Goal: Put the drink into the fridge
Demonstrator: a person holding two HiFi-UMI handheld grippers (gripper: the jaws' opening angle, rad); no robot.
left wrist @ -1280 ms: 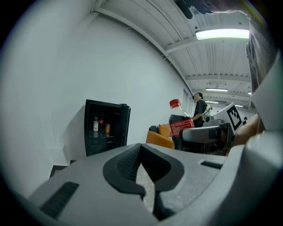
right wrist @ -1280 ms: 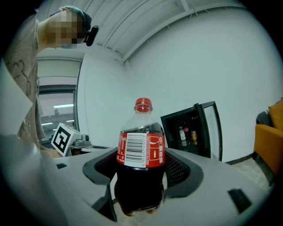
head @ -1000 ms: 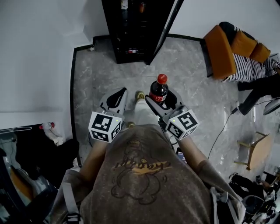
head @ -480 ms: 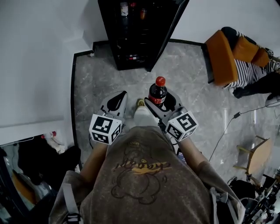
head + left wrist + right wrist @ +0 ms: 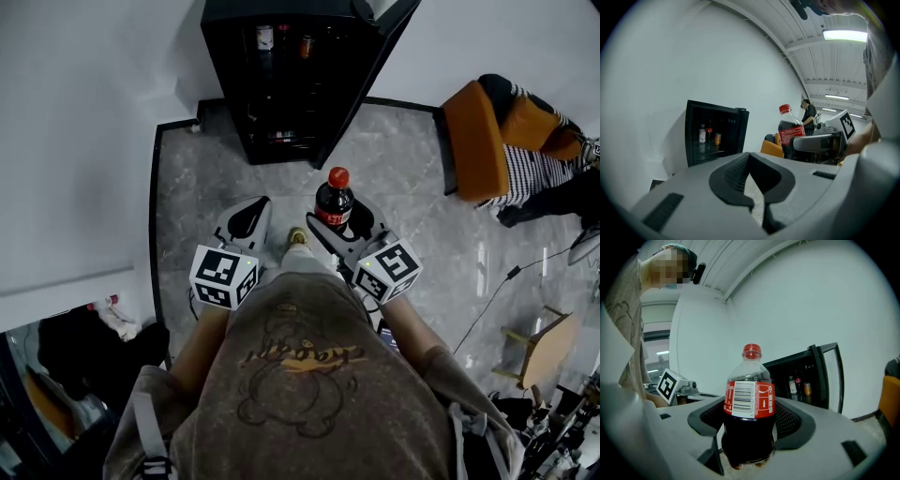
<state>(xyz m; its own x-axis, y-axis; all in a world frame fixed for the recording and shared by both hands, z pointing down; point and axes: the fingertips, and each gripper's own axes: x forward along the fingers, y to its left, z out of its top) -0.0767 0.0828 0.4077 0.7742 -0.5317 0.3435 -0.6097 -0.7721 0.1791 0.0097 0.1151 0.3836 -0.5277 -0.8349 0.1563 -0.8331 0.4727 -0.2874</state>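
The drink [image 5: 334, 202], a dark cola bottle with a red cap and red label, stands upright above the floor [image 5: 206, 178], clamped low on its body by the right hand-held gripper [image 5: 345, 228]. The black fridge [image 5: 281, 11] stands ahead, door open, bottles inside.

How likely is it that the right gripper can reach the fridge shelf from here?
Probably not yet. The right gripper, shut on the bottle, is some way short of the fridge. Its door is open and the floor between looks bare, so stepping closer should do.
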